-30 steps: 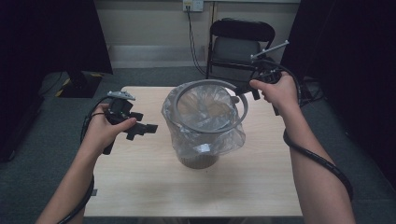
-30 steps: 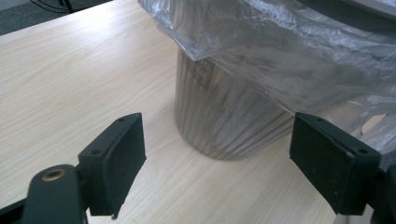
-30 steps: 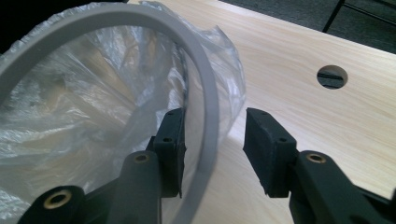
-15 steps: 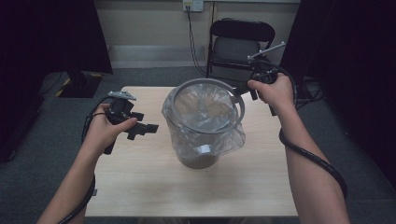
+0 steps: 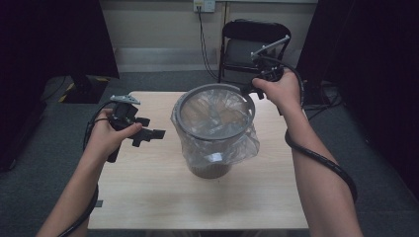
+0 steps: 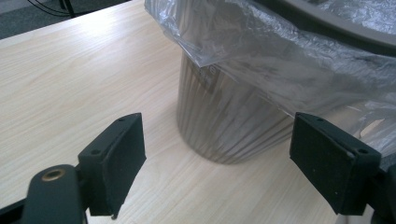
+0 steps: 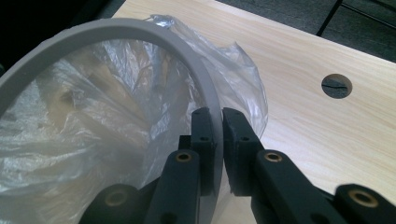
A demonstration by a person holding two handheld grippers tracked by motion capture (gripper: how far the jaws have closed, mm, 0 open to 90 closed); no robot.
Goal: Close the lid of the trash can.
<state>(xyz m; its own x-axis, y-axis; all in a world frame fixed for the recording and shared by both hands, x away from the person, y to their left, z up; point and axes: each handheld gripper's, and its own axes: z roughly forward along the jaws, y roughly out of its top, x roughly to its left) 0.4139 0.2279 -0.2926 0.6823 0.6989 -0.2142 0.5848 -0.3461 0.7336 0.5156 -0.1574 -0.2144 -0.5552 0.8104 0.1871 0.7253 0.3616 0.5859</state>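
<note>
on the grey ring (image 7: 140, 35) right gripper (image 7: 218, 122) jaws clamped; left gripper (image 6: 233, 158) jaws apart.

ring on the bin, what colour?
Grey ring, pinched by the right gripper; clearest in the right gripper view.

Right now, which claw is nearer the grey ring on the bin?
Right. The right claw is clamped on the grey ring at its far right edge. The left claw hangs open beside the bin, apart from it and lower than the ring.
</note>
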